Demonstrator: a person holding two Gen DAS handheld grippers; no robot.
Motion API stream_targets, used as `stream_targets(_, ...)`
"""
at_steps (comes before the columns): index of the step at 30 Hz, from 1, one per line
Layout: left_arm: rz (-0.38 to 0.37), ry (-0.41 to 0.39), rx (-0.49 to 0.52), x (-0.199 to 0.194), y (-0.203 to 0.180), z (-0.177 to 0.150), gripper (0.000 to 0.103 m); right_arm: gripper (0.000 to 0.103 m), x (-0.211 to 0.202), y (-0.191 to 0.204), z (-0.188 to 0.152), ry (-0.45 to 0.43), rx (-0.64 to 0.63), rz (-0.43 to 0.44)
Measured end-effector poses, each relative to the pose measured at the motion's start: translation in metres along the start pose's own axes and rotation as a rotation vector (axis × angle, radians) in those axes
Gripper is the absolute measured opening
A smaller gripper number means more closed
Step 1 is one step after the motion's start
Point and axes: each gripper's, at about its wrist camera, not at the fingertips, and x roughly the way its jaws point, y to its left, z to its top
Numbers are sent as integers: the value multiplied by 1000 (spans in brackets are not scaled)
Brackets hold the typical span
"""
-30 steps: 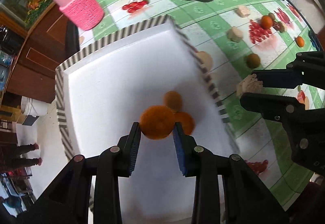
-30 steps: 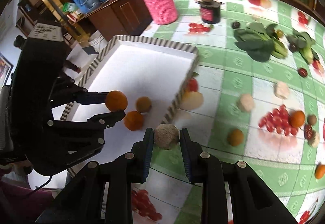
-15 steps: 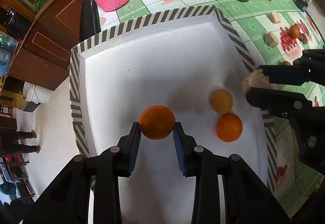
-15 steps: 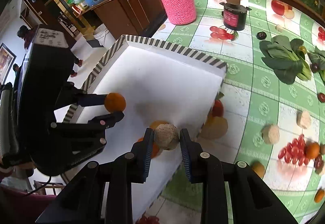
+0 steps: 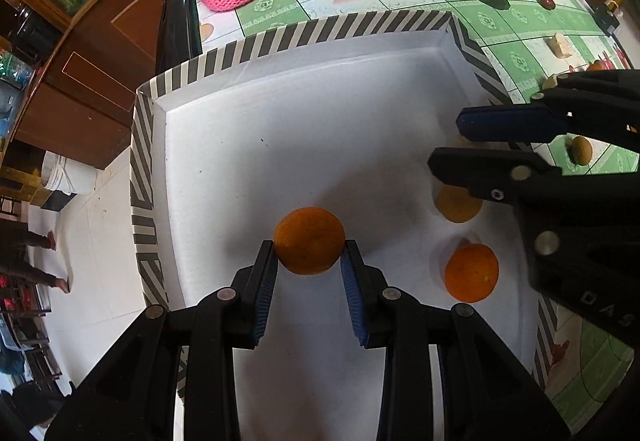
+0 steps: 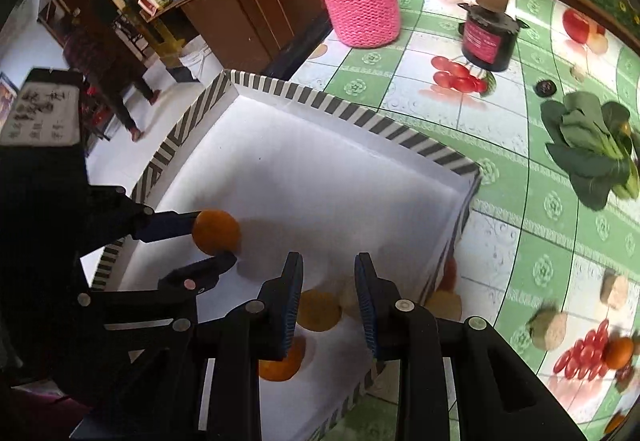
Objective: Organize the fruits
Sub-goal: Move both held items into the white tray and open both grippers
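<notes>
While poised over the tray (image 5: 320, 29) for sorting: orange (image 5: 309, 240) pinched in left gripper (image 5: 309, 247); right gripper (image 6: 328, 261) slightly parted, empty, above pale fruit (image 6: 347, 299), apparently released there.

Bright daylight, soft shadows, heavy fisheye warp, dark corners, perhaps slight edge blur
</notes>
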Motion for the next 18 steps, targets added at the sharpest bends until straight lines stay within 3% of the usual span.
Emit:
stream_targets(5, -1, 1, -10, 1, 1, -5, 31, 30, 2, -2, -1, -11, 14, 15)
stream_targets(8, -10, 1, -25, 2, 6, -7, 31, 46, -4, -6, -4, -38, 33, 28)
stream_targets(10, -4, -1, -28, 2, 6, -9, 32, 51, -11, -10, -7, -66, 48, 40)
stream_targets(11, -2, -2, -31, 3, 6, -9, 33, 54, -14, -12, -9, -76, 54, 45)
stream_targets(13, -6, -4, -39, 2, 7, -11, 50, 56, -23, -16, -11, -97, 68, 46)
stream_targets(14, -7, -8, -42, 1, 8, -13, 53, 58, -26, -17, -13, -102, 72, 44)
stream_targets(18, 0, -25, -50, -4, 7, -17, 54, 59, -37, -23, -23, -109, 75, 35)
